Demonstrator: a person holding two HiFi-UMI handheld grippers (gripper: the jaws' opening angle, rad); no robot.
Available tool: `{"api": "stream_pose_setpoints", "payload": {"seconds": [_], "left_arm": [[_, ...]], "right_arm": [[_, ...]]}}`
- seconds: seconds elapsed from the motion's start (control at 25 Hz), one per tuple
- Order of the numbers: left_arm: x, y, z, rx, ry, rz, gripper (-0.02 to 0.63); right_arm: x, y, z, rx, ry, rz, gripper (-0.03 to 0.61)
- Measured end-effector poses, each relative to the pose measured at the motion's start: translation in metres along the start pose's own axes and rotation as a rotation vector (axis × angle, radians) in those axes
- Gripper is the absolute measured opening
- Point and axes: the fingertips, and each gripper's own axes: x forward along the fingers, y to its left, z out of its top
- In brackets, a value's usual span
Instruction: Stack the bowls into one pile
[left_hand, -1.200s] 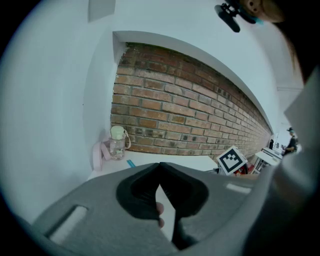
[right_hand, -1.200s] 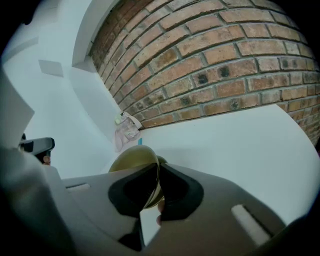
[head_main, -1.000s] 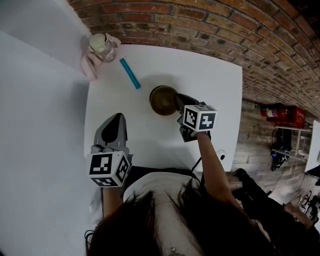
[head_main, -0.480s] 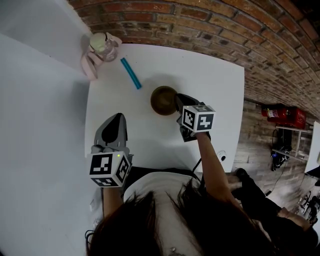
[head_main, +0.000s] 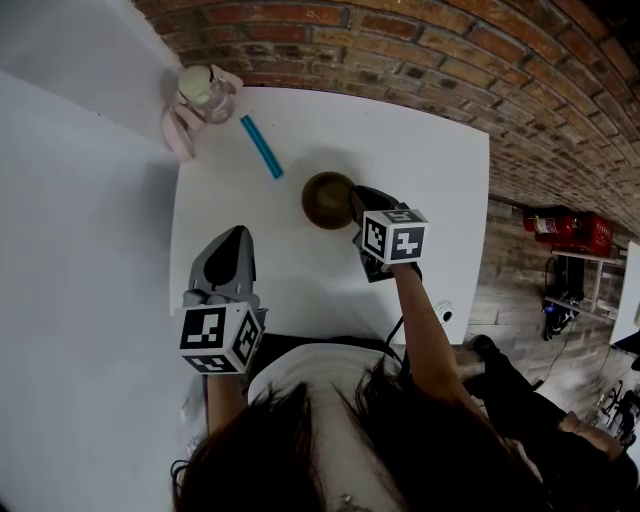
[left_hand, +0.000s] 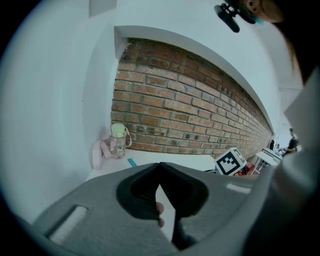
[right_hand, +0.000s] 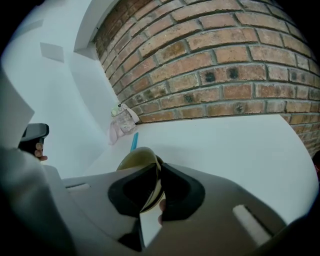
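Pinching the near rim of the bowl (right_hand: 140, 159), the right gripper (right_hand: 157, 167) has its two pads on either side of the thin wall, one inside the hollow and one outside. The bowl sits on the white table (head_main: 420, 150) directly ahead of that tool's tips. A darker edge shows behind the olive rim, so it may already be a nested pile, though I cannot tell for sure. No other loose bowl shows in any view, so I judge the stacking to be at or near its last step, with the pile being settled.

The next move would call for easing the pads apart and drawing the tool back along its own line. It must not catch the rim, or the bowl could tip or slide.

The left gripper (left_hand: 160, 167) hangs well off to the right tool's left, its jaws pressed together on nothing.

Beyond the bowl and to the left lies a blue stick (head_main: 260, 147). Farther still, by the brick wall (head_main: 400, 50), stand a clear bottle (head_main: 205, 90) and a pink item (head_main: 180, 132). Nothing stands between the right tool and its way back.
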Motion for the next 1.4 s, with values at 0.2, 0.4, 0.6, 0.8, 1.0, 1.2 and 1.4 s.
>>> {"api": "stream_pose_setpoints", "payload": {"seconds": [0.2, 0.4, 0.6, 0.8, 1.0, 1.2, 1.4], "left_arm": [[0.001, -0.001, 0.0, -0.001, 0.003, 0.0, 0.002], [0.002, 0.0, 0.0, -0.003, 0.004, 0.002, 0.002], [0.002, 0.001, 0.0, -0.002, 0.002, 0.001, 0.002], [0.001, -0.001, 0.002, 0.001, -0.004, -0.006, 0.002], [-0.001, -0.004, 0.004, 0.007, -0.012, -0.014, 0.002], [-0.005, -0.007, 0.007, 0.017, -0.024, -0.023, 0.002], [-0.008, -0.012, 0.009, 0.027, -0.036, -0.037, 0.002]], "right_arm": [[-0.001, 0.001, 0.005, -0.032, -0.005, -0.013, 0.032], [0.002, -0.002, -0.002, -0.043, 0.016, -0.019, 0.037], [0.003, -0.003, -0.001, -0.039, 0.014, -0.02, 0.038], [0.0, -0.004, 0.001, -0.038, 0.009, -0.027, 0.04], [-0.007, -0.006, 0.003, -0.039, -0.005, -0.037, 0.04], [-0.015, -0.007, 0.006, -0.035, -0.025, -0.051, 0.032], [-0.025, -0.006, 0.007, -0.04, -0.046, -0.066, 0.023]]}}
